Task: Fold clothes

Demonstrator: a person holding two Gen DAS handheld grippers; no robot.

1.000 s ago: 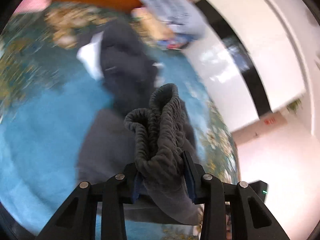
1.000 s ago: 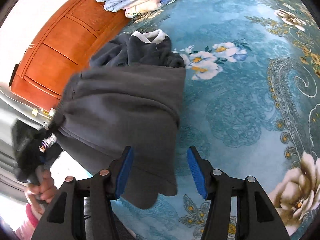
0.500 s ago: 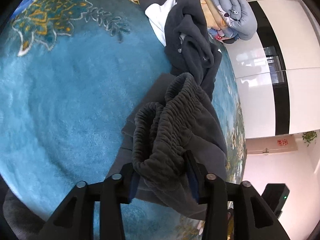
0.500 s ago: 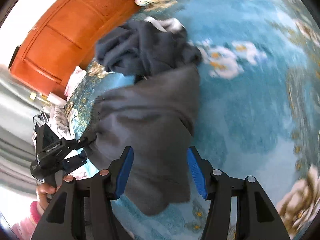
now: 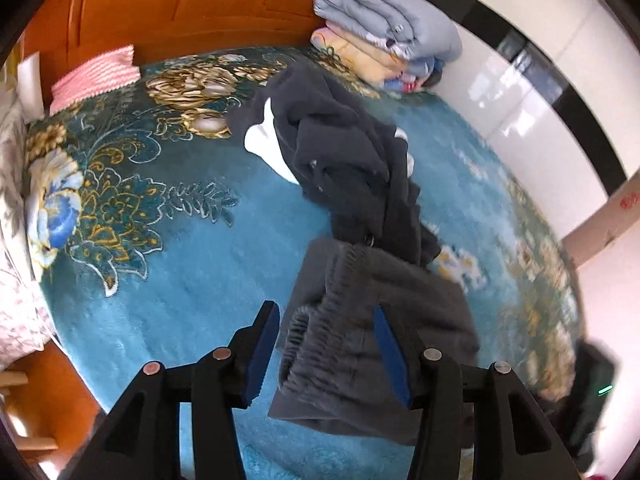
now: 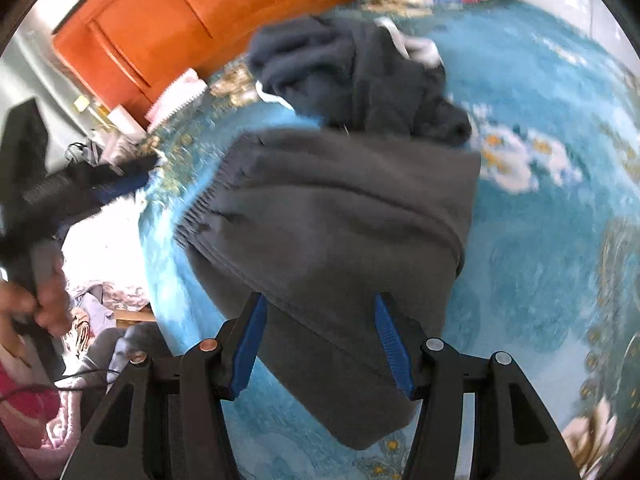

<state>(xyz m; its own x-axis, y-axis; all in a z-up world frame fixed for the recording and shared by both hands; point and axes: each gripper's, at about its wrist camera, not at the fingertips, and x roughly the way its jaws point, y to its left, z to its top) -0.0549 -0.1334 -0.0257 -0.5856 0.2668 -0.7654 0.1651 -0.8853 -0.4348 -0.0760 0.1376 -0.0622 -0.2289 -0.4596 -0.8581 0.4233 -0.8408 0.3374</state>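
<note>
Grey sweatpants [image 5: 372, 320] lie folded on the blue floral bed cover [image 5: 160, 272]; they also show in the right wrist view [image 6: 340, 232]. My left gripper [image 5: 326, 350] is open, its jaws apart around the elastic waistband, no longer pinching it. My right gripper [image 6: 320, 344] is open and empty, just above the near end of the folded pants. A dark navy hoodie [image 5: 344, 160] with a white lining lies crumpled beyond the pants, and it shows in the right wrist view [image 6: 360, 76] too.
Folded quilts [image 5: 384, 36] are stacked at the far corner by an orange wooden headboard [image 5: 180, 8]. A pink striped cloth [image 5: 96, 76] lies at the bed's far left. The left hand-held gripper [image 6: 60, 188] shows at left in the right wrist view.
My left gripper has opened and let go of the waistband, which now lies on the bed. It has drawn back. My right gripper stays open over the pants.
</note>
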